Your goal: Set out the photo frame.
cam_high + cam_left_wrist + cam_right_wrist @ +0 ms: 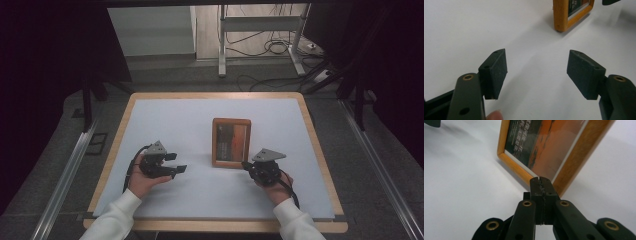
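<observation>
White table (190,120); hands (142,177) resting low.

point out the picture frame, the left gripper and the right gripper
picture frame (231,121): high view, top wooden edge
left gripper (537,72): left gripper view, midway between its open fingers
right gripper (541,180): right gripper view, tips of its shut fingers

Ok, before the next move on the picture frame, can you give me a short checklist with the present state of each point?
1. Picture frame lies flat on the white mat, inside its edges: ok.
2. Left gripper open, nothing between its pads: ok.
3. Right gripper shut, pads together, holding nothing: not ok if it should grasp the frame.
4. Right gripper tip at the frame's near corner; contact: cannot tell.
5. Mat between left gripper and frame is free: ok.
</observation>
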